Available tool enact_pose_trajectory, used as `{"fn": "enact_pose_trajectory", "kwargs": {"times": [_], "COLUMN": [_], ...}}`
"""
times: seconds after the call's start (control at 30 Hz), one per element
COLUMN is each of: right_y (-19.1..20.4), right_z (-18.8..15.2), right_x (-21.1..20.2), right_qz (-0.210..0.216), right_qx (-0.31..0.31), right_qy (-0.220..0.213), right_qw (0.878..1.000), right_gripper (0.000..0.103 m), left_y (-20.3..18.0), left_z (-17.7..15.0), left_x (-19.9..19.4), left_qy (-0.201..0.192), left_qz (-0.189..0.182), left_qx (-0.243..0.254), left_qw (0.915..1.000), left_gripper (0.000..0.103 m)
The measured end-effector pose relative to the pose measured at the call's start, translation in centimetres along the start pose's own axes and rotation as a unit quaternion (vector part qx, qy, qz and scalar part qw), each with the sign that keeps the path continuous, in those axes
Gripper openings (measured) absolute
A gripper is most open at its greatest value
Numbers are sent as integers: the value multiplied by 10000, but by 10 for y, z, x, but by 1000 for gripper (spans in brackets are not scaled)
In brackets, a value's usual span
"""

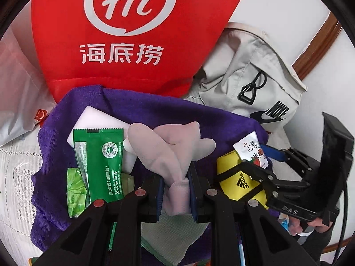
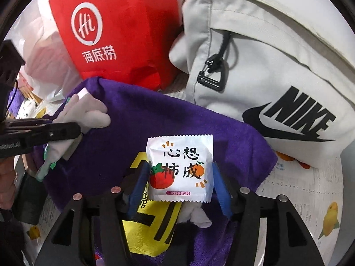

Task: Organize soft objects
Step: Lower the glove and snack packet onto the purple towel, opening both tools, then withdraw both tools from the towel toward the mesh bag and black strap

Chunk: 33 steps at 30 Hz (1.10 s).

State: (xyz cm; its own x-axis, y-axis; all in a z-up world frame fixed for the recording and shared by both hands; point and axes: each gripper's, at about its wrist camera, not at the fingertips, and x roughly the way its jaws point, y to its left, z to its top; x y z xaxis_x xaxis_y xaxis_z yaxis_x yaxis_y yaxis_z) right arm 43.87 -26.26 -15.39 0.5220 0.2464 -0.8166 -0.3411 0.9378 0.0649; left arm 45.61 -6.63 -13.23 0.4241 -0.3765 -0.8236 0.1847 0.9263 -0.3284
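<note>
My left gripper (image 1: 176,186) is shut on a pale pink cloth (image 1: 168,148), bunched between its blue pads, above a purple towel (image 1: 137,106). The cloth also shows in the right wrist view (image 2: 88,115). My right gripper (image 2: 179,179) is shut on a white packet printed with a tomato and an orange (image 2: 180,168); the same packet shows in the left wrist view (image 1: 253,151). Under it lie a yellow Adidas pouch (image 2: 146,228) and the purple towel (image 2: 124,119). A green sachet (image 1: 104,161) and a white sponge block (image 1: 93,119) lie on the towel.
A red Haidilao bag (image 1: 124,33) stands behind the towel. A grey Nike bag (image 2: 266,71) lies at the right. A white plastic bag (image 1: 17,102) is at the left. A crumpled green wrapper (image 1: 75,190) lies by the sachet. A printed tablecloth (image 2: 310,195) covers the table.
</note>
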Motion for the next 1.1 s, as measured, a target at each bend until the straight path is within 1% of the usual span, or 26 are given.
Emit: {"fn": "enact_pose_trajectory", "kwargs": {"times": [0.03,0.07,0.1,0.13,0.17,0.23,0.33,0.43,0.57,0.77,0.93,1.1], "right_y": [1,2,3,4,1,1,4,5,8,21,45,77], "right_z": [1,0,0,0,3,5,7,6,3,-21,-52,-89], "right_x": [0,-1,-3,-6,-6,-8,-15,-29,-51,-98,-131,-153], "right_qz": [-4,-13,-48,-64,-49,-42,-77,-144,-176,-88,44,196], "right_qx": [-26,-52,-59,-48,-38,-33,-89,-105,-36,65,-25,-147], "right_qy": [-14,-45,-116,-175,-175,-150,-186,-274,-366,-650,-767,-774], "right_qw": [10000,10000,9999,9998,9998,9999,9998,9995,9992,9978,9970,9967], "right_gripper": [68,73,77,79,82,82,82,82,82,82,82,82], "left_y": [0,0,0,-1,-2,-5,-8,-8,-8,-4,0,-3], "left_z": [0,0,1,1,1,1,0,-2,-7,-29,-59,-104], "left_x": [1,3,4,4,3,1,-7,-18,-36,-73,-113,-148], "left_qy": [15,59,79,80,68,13,-105,-165,-223,-352,-495,-559], "left_qz": [0,2,12,49,88,185,251,203,249,250,334,391], "left_qx": [2,-25,-34,-31,-21,38,107,72,72,7,29,67], "left_qw": [10000,10000,10000,10000,9999,9998,9996,9996,9994,9991,9982,9976], "left_gripper": [21,23,28,33,35,47,54,55,55,55,55,56]}}
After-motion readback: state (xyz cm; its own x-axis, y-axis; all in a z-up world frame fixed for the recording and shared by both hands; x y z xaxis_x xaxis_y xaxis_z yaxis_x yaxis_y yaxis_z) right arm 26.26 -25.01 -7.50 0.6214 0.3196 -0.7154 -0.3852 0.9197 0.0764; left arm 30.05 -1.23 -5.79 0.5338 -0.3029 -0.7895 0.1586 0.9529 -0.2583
